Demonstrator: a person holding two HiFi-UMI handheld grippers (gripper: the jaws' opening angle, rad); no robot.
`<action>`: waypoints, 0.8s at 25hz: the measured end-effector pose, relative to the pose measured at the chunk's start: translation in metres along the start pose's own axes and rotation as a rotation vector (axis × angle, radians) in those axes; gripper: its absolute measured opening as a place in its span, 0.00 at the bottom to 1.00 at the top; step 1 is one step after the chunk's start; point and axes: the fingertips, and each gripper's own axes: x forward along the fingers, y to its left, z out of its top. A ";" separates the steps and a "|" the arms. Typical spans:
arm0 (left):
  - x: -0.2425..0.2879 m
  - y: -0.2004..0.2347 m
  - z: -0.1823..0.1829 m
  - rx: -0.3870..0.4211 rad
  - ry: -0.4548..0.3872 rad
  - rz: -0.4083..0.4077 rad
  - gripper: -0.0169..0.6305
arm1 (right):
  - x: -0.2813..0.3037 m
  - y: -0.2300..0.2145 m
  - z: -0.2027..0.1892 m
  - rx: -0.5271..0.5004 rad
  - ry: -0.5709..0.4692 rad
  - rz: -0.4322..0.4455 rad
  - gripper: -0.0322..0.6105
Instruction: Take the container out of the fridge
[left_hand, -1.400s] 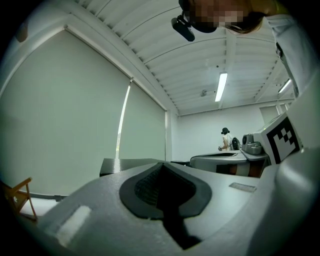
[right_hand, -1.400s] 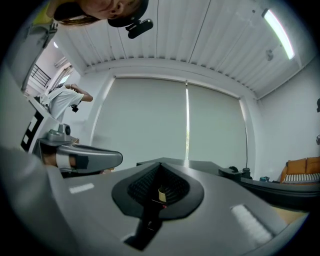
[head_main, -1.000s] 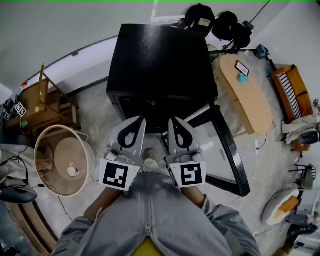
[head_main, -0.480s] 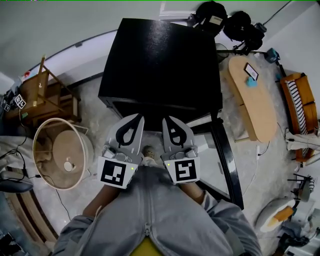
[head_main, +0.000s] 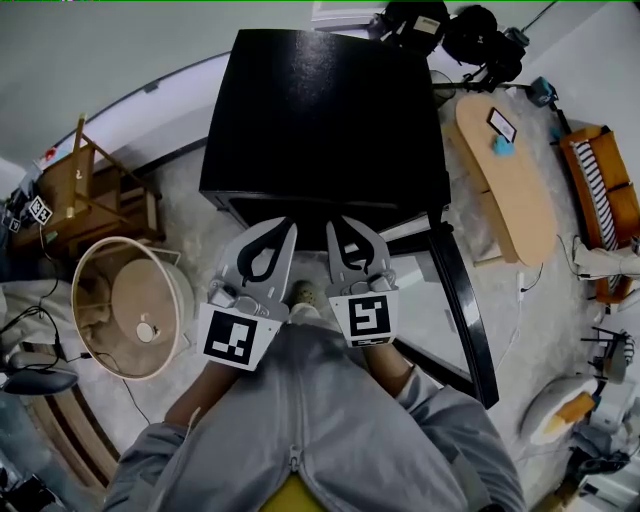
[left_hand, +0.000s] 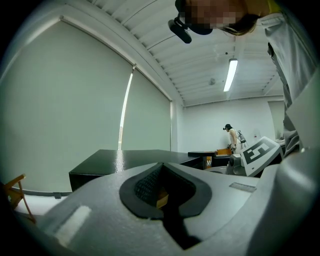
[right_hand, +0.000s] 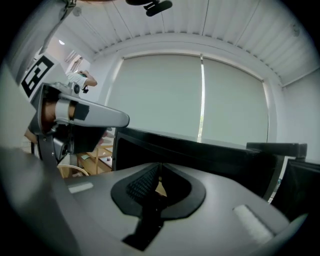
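One black fridge (head_main: 320, 110), its door (head_main: 462, 300) open at its right front corner, now fills both gripper views where earlier only blind and ceiling showed; the container is hidden in every view. Both tools have sunk to its front top edge. The left gripper (head_main: 288, 224) is clenched empty, and the right gripper (head_main: 332, 224) has just been opening by a crack, with nothing between its jaws.

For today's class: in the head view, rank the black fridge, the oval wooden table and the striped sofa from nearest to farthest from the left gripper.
1. Black fridge: directly ahead of the left gripper.
2. Oval wooden table: off to the right, past the fridge's open door.
3. Striped sofa: far right, beyond the table.
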 end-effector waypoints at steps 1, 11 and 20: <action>-0.001 0.000 -0.002 -0.002 0.006 -0.007 0.03 | 0.001 0.001 -0.003 -0.015 0.002 -0.001 0.08; -0.003 0.008 -0.030 -0.015 0.040 -0.065 0.03 | 0.025 0.006 -0.025 -0.124 0.054 -0.013 0.11; 0.002 0.007 -0.056 -0.008 0.063 -0.115 0.03 | 0.037 0.005 -0.053 -0.211 0.127 -0.037 0.14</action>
